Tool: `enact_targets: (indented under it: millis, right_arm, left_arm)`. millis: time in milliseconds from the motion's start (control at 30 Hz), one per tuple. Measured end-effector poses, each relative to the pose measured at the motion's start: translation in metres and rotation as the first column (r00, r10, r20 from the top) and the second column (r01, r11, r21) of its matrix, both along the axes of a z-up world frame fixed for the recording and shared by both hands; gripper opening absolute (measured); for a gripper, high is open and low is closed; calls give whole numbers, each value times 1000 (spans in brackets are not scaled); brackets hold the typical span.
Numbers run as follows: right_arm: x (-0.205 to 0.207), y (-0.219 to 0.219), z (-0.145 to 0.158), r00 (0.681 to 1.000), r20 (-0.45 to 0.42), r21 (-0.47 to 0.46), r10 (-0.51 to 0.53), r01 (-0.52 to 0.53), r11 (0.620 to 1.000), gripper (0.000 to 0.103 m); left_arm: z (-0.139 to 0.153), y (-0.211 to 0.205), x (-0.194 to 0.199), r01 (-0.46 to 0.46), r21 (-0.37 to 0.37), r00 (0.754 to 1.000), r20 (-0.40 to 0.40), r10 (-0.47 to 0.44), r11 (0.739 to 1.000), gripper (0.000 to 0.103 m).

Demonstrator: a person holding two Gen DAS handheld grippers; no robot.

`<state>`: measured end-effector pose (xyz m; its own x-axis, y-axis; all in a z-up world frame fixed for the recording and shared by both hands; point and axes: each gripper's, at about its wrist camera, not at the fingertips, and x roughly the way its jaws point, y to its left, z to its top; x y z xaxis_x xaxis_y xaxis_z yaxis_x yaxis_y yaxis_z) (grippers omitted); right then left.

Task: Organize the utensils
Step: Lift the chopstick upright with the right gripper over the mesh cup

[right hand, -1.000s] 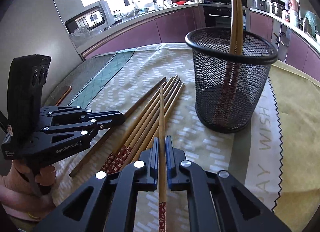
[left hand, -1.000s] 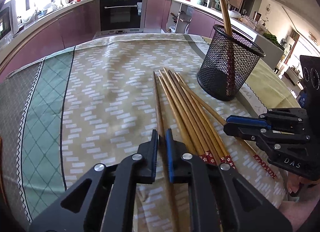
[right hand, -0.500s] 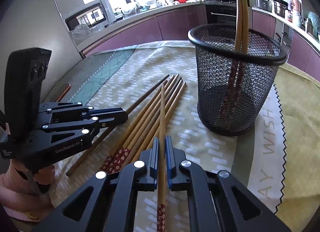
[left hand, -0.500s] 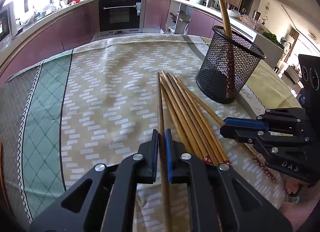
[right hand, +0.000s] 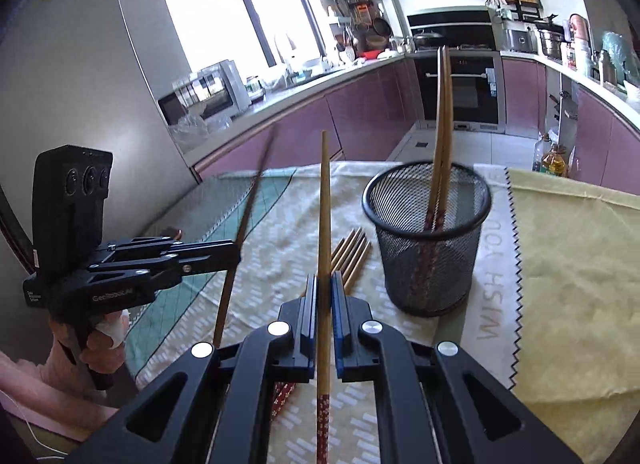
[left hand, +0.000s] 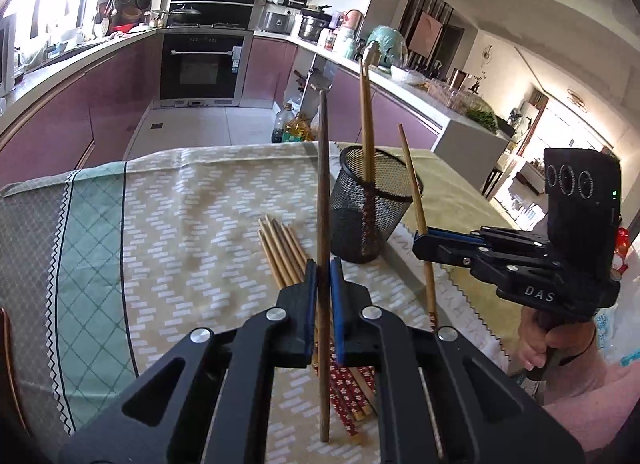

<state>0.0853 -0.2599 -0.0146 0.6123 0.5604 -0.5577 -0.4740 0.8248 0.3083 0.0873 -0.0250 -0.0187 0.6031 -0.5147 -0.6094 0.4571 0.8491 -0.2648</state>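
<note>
While both claws sit above the table, each pinches one chopstick. Left gripper [left hand: 323, 280], black w/ blue pads, is pressed tight on a dark brown wooden chopstick [left hand: 323, 192] that stands near upright, thin tip up, lower end hanging below the fingers. Right gripper [right hand: 324, 292], same build, is clamped on a lighter tan wooden chopstick w/ red floral-patterned butt end [right hand: 325, 224]; its pointed tip aims up & the patterned end [right hand: 322, 420] hangs down toward the camera.

Black wire-mesh cylindrical holder [right hand: 427, 240] stands upright on the cloth, right of center in the rt wrist view, w/ two tan chopsticks [right hand: 443, 116] already inside, leaning together, tips up. In the left wrist view the same holder [left hand: 370, 208] is just beyond & right of the dark stick.

Remaining loose bundle of tan chopsticks [left hand: 280, 252] lies flat on the beige patterned tablecloth [left hand: 192, 232], between the left gripper & the holder, red floral ends [left hand: 352, 388] toward the camera. In the rt view only their tips [right hand: 352, 252] show, just left of the holder.

Yellow cloth w/ zigzag edge [right hand: 568, 264] lies under/right of the holder; teal diamond-pattern band [left hand: 88, 248] runs along the table's left side. Purple kitchen cabinets [right hand: 360, 112] & black built-in oven [left hand: 204, 68] fill the background.
</note>
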Motion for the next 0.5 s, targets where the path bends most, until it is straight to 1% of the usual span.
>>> enact_targets:
  millis: [233, 500]
  right_arm:
    - [-3, -21, 21, 998, 56, 55, -30, 27, 998, 6]
    - [5, -30, 50, 990, 130, 67, -54, 46, 997, 6]
  left_arm:
    - [31, 3, -10, 56, -91, 997, 50, -51, 994, 7]
    - [63, -1, -3, 56, -140, 990, 138, -36, 989, 7]
